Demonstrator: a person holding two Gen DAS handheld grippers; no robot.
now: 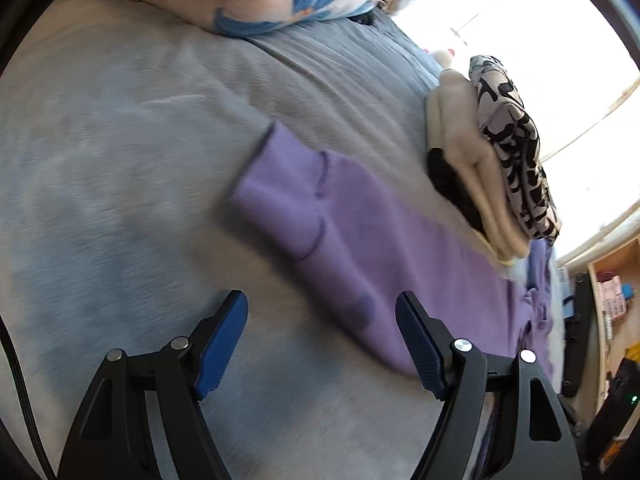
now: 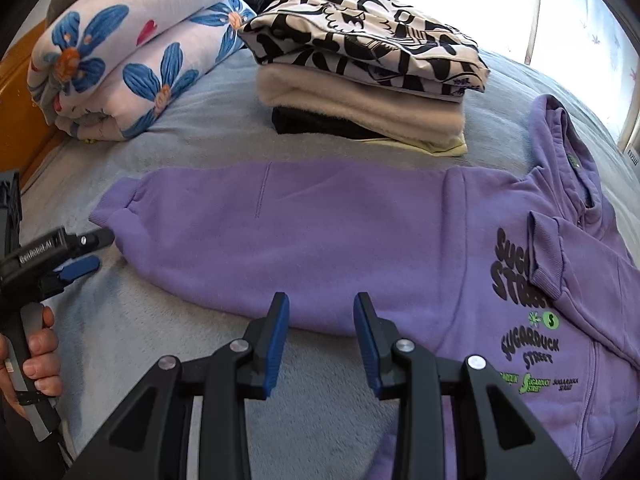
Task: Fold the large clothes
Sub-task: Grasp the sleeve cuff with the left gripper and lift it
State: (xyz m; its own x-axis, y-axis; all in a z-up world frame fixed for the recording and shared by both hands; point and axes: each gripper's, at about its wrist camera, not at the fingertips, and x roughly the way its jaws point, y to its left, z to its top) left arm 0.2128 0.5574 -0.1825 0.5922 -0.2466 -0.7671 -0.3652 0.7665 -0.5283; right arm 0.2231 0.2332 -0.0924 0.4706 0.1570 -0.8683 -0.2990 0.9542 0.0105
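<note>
A purple hoodie (image 2: 320, 232) with black and green lettering lies flat on the grey bed cover (image 2: 168, 320); a cuff is folded over its chest and the hood points to the far right. My right gripper (image 2: 322, 320) hovers over the hoodie's near edge, open with a narrow gap and nothing between its blue pads. In the right wrist view my left gripper (image 2: 93, 251) sits just left of the hoodie's hem end, held by a hand (image 2: 40, 352). In its own blurred view the left gripper (image 1: 322, 320) is wide open above the hoodie (image 1: 340, 220), holding nothing.
A stack of folded clothes (image 2: 368, 92), with a black-and-white patterned piece on top, stands just behind the hoodie. A rolled floral quilt (image 2: 120, 60) lies at the back left by a wooden edge (image 2: 16, 112). Bright windows are behind; shelves (image 1: 612, 300) stand off the bed.
</note>
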